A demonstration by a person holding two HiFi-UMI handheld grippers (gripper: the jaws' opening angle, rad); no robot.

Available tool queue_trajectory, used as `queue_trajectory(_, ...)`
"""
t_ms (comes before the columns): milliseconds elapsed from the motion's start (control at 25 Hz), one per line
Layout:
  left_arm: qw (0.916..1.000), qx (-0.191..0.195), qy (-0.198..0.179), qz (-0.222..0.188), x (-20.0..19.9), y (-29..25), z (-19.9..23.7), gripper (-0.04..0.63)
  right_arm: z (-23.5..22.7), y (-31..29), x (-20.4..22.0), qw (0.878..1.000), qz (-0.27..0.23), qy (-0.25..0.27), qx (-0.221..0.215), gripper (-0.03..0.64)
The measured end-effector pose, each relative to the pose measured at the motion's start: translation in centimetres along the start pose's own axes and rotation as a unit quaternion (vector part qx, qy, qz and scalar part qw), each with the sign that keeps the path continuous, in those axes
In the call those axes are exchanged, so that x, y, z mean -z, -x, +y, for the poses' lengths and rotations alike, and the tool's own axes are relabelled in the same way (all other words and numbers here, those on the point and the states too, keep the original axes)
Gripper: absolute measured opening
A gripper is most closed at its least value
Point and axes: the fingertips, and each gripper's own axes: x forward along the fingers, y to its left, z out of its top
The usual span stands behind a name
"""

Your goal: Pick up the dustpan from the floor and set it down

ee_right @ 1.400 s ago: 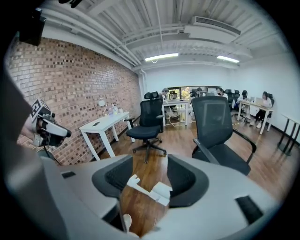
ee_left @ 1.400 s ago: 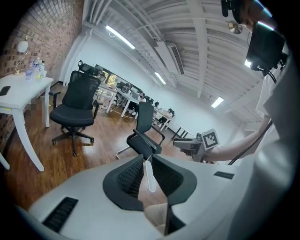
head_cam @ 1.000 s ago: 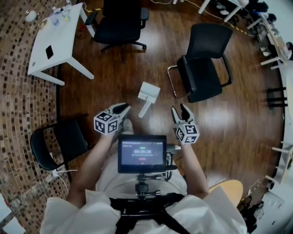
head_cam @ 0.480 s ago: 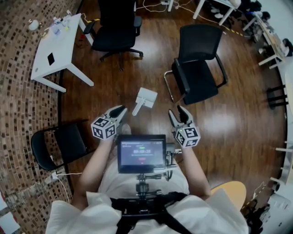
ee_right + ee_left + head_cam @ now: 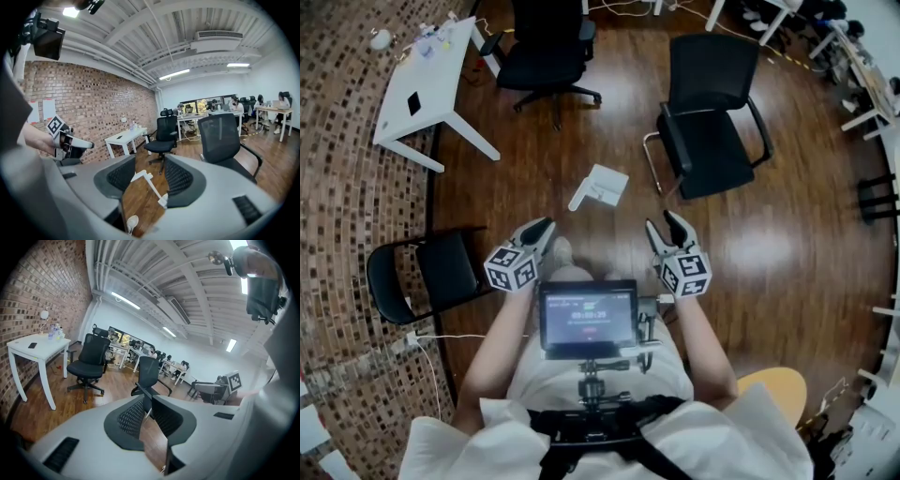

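Left gripper (image 5: 539,230): jaws are held slightly apart, nothing between them.
Right gripper (image 5: 666,225): jaws are spread, nothing gripped.
Dustpan (image 5: 602,186): white, laid on the floor (image 5: 619,131) ahead of both grippers, untouched.
Chair (image 5: 712,122): black, placed beyond the right gripper.

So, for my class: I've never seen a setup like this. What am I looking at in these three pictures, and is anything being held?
No robot here: a person wears a camera on the head and holds a two-jaw tool in each hand. The top-down picture is from the head; the other two come from cameras riding on the left tool and the right tool, looking along their jaws. On the wooden floor ahead lies a white dustpan, untouched, near a black chair and a white table. Both tools are empty, jaws apart.
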Motion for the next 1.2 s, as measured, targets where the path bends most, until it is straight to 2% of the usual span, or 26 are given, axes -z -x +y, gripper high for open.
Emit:
queue_trajectory(240, 0.9997, -0.016, 0.018, -0.003, 2.8, 2.2, -0.9, 0.049, -0.1, 1.0, 4.1, 1.0, 0.026, -0.01, -0.004, 0.21)
queue_trajectory(440, 0.9996, -0.013, 0.026, 0.007, 4.5, 2.8, 0.2, 0.049, 0.2, 1.2, 6.3, 0.999, 0.039, -0.008, 0.007, 0.21)
queue_trajectory(680, 0.9993, -0.002, 0.008, 0.037, 3.8, 1.8, 2.2, 0.049, -0.4, 1.2, 6.1, 0.998, 0.037, -0.028, 0.044, 0.21)
queue_trajectory(1000, 0.999, 0.016, -0.003, 0.041, 1.4, 2.2, 6.4, 0.049, 2.2, -1.7, 5.2, 0.996, 0.031, -0.046, 0.069, 0.209)
queue_trajectory(1200, 0.9986, 0.025, -0.005, 0.046, 0.8, 2.3, 8.2, 0.049, 3.6, -3.2, 3.8, 0.996, 0.02, -0.03, 0.086, 0.207)
